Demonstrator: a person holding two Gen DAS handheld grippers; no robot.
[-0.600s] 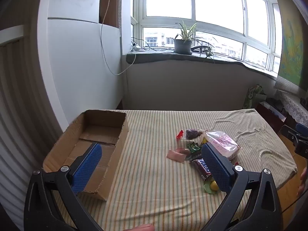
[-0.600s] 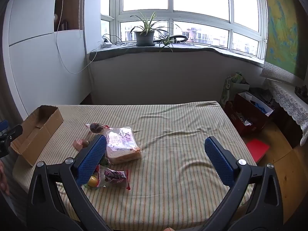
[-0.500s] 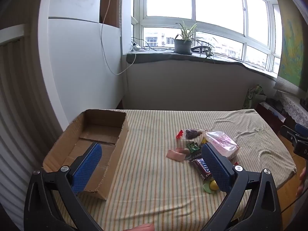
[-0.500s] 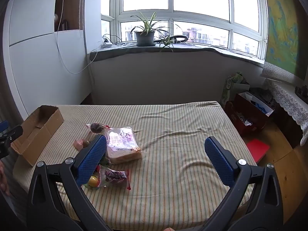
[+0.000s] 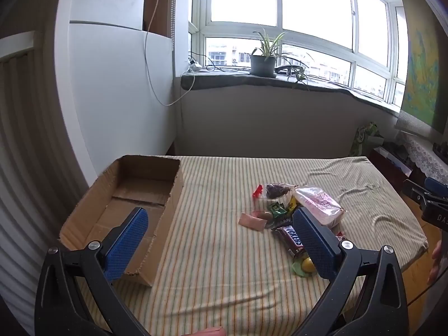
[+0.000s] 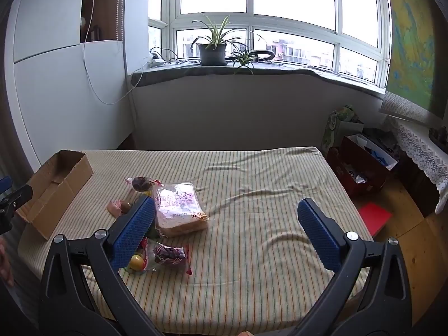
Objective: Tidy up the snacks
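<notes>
Nothing much is shifting since the earlier frames: both views are only creeping slightly, and every snack is lying where it was.

I am holding the left tongs (image 5: pixel 221 238) wide open and empty above the near edge of the striped table (image 5: pixel 218 285), with the cardboard box (image 5: pixel 131 198) at the left edge just beyond the left pad. I am keeping the right tongs (image 6: pixel 226 229) wide open and empty too, hovering over the near side.

Organizing is not yet starting, I judge: the box is sitting bare, and all the snacks are still heaped near the table's middle. The bread bag (image 6: pixel 179 210) is lying on the heap's right side, a dark fruit packet (image 6: pixel 141 183) toward the far edge, a chocolate bar (image 5: pixel 289 239) and a pink packet (image 5: pixel 250 221) on the box side, and a clear bag of sweets (image 6: pixel 162 257) nearest me.

On the far windowsill a potted plant (image 6: pixel 212 51) is standing well apart, and bags and boxes (image 6: pixel 361 162) are crowding the floor beyond the right edge. Nothing is blocking the way between heap and box; only the packets overlapping each other are making a clean pick harder.
</notes>
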